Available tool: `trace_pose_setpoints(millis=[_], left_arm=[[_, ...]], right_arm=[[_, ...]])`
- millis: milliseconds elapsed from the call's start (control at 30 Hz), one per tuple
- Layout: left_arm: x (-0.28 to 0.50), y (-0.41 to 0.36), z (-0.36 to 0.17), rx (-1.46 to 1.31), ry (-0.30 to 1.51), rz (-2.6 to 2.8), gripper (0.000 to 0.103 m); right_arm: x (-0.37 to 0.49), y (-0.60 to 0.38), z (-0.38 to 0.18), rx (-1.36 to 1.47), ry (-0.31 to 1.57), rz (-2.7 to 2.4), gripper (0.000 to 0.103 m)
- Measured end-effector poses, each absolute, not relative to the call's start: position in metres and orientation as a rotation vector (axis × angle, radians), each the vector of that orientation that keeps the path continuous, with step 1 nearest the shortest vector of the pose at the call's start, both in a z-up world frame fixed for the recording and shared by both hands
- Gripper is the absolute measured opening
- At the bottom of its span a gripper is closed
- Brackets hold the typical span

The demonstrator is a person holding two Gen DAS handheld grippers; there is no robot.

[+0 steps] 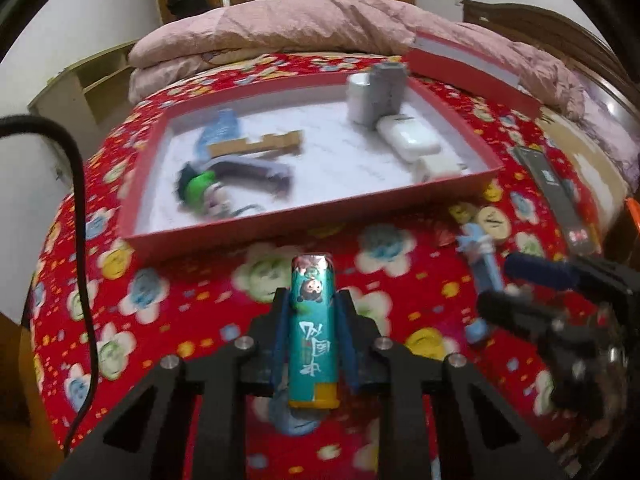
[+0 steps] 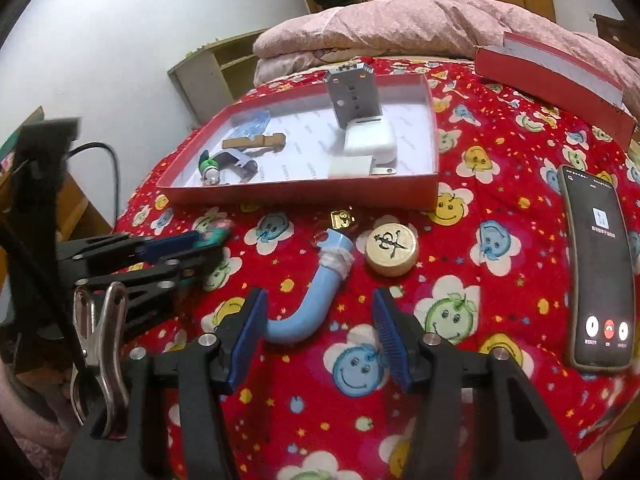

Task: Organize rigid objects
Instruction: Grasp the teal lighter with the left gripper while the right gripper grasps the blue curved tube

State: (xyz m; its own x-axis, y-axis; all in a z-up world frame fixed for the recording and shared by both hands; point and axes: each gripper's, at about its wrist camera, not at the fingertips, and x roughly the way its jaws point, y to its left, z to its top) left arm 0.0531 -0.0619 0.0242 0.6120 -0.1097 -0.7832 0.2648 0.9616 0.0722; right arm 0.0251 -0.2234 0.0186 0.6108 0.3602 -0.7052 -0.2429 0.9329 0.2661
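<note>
My left gripper [image 1: 314, 300] is shut on a teal lighter [image 1: 314, 332] with a panda print, held above the red flowered bedspread in front of the red box [image 1: 304, 216]. The right wrist view shows this gripper [image 2: 208, 244] at left with the lighter [image 2: 214, 234]. My right gripper [image 2: 320, 324] is open and empty, its fingers either side of a bent light-blue tube [image 2: 316, 296]. A round wooden chess piece [image 2: 392, 250] and a small gold hinge [image 2: 343, 218] lie just beyond. The box [image 2: 304, 194] holds several items, among them a white charger [image 2: 370, 140].
A phone [image 2: 600, 272] with a lit screen lies at right on the bedspread. The box lid [image 2: 556, 84] leans on the pink quilt [image 2: 400, 24] at the back. A metal clip [image 2: 100, 340] hangs at lower left. A black cable [image 1: 80, 216] runs down the bed's left edge.
</note>
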Motion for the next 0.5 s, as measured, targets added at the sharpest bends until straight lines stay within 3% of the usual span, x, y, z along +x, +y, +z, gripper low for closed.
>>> trace_pose_setpoints(millis=[167, 267, 400, 500], left_arm=[[0.047, -0.050, 0.021, 0.155, 0.867, -0.229, 0.024], [0.045, -0.047, 0.020, 0.147, 0.860, -0.240, 0.024], [0.042, -0.046, 0.019, 0.134, 0.839, -0.244, 0.024], [0.040, -0.048, 0.018, 0.145, 0.826, -0.240, 0.024]], right_arm=[[0.028, -0.214, 0.016, 0.125, 0.861, 0.319, 0.048], [0.029, -0.207, 0.015, 0.098, 0.860, 0.297, 0.038], [0.026, -0.199, 0.014, 0.049, 0.848, 0.276, 0.017], [0.021, -0.195, 0.013, 0.052, 0.853, 0.308, 0.015]])
